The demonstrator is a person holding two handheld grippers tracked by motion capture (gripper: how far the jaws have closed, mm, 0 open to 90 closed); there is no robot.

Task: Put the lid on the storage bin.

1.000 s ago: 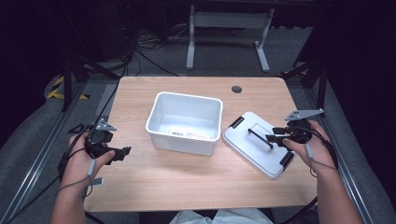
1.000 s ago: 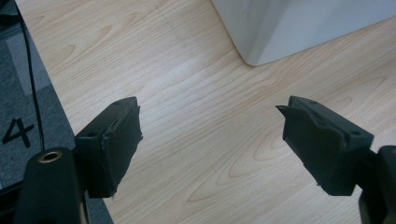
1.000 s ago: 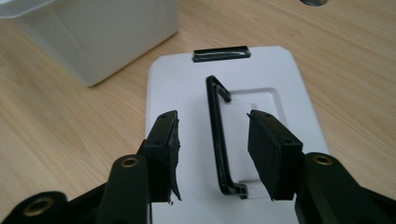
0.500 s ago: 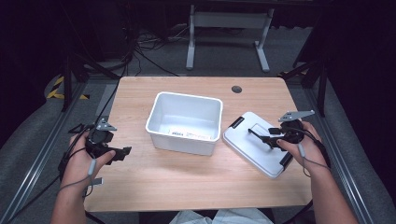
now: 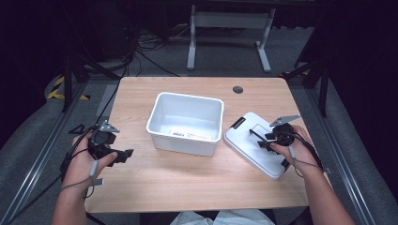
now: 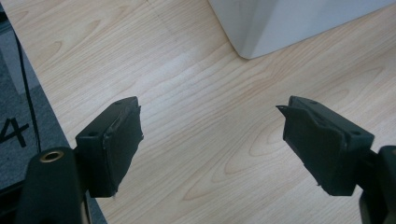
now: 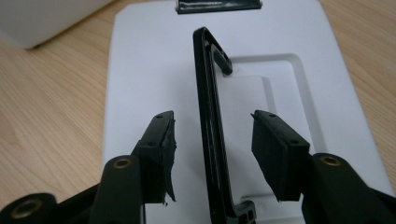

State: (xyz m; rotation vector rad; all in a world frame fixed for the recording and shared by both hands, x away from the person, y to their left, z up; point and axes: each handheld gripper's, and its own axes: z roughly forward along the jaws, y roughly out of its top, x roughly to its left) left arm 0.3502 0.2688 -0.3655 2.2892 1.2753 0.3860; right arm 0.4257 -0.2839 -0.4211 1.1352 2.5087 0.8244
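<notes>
R gripper (image 7: 212, 135) sits low over the white lid (image 5: 253, 145), fingers (image 7: 161, 140) spread wide either side of the raised black handle (image 7: 210, 116). Handle bar runs between the pads w/o touching either, so nothing is gripped yet. Jaws have just been closing a bit from their widest, handle in the gap but pads clear of it.

Lid lies flat on the tabletop (image 5: 141, 187), just R of the white bin (image 5: 187, 122), near its side; can't tell if they touch. One black latch (image 5: 237, 123) shows at the lid's far end. Bin stands upright, open, looks empty apart from a label on its inner front wall.

L gripper (image 6: 210, 140) is parked near the tabletop's L edge, well apart from the bin, fingers wide open over bare wood, holding nothing. A corner of the bin shows at the top of the L gripper view.

Progress, as I judge it: early. Approach and alignment on the handle look done. Left to do: close on the handle, lift the lid, carry it over the bin, seat it on the rim, prob press or latch. L hand has no part so far; may be needed to steady the bin.

Risk: handle is thin, so an off-centre pinch could let the lid swing.
</notes>
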